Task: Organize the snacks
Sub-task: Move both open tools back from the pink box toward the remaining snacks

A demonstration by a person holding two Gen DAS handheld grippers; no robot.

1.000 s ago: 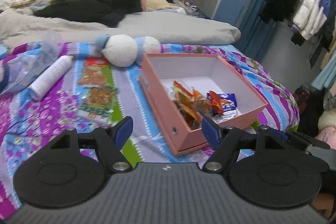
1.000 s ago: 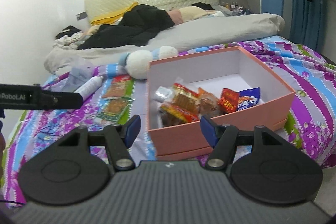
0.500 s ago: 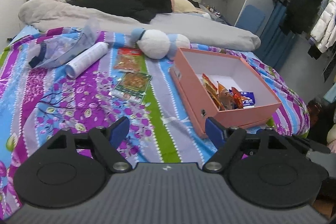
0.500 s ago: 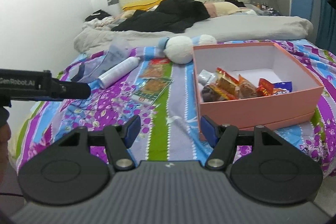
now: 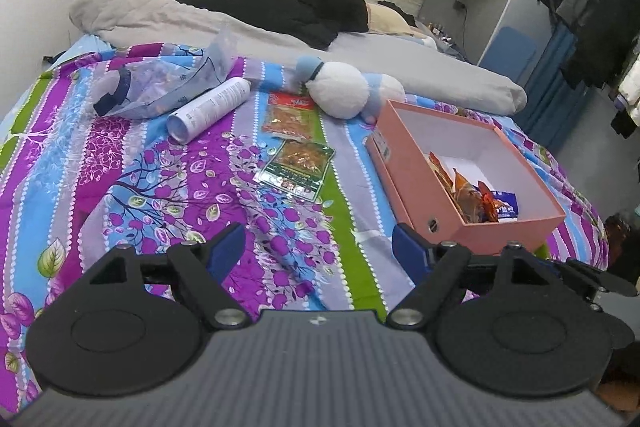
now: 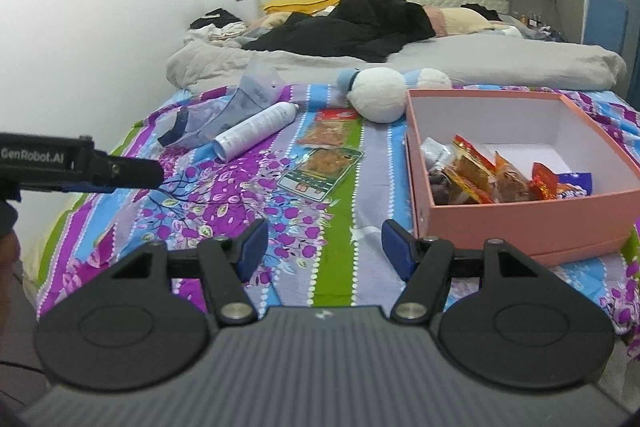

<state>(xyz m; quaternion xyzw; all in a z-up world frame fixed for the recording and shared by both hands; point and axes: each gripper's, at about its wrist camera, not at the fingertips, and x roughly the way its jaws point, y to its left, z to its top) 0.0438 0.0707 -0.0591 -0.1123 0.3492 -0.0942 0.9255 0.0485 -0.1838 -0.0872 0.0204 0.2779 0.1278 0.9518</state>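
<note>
So I've backed both tongs, left (image 5: 318, 245) and right (image 6: 322, 241), off the pink cardboard box (image 5: 416, 183), both spread and empty, which puts the green-edged snack packet (image 5: 296, 167) on the bed in reach next.

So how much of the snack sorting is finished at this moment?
Partly done. Several snack packets already lie in the pink box. Nothing is in hand: the left gripper and right gripper are both open and empty. Left on the bedspread: the green snack packet and the red snack packet.

Both views swung left — pink box (image 5: 464, 183) now off to the right, green snack packet (image 5: 297, 169) ahead
</note>
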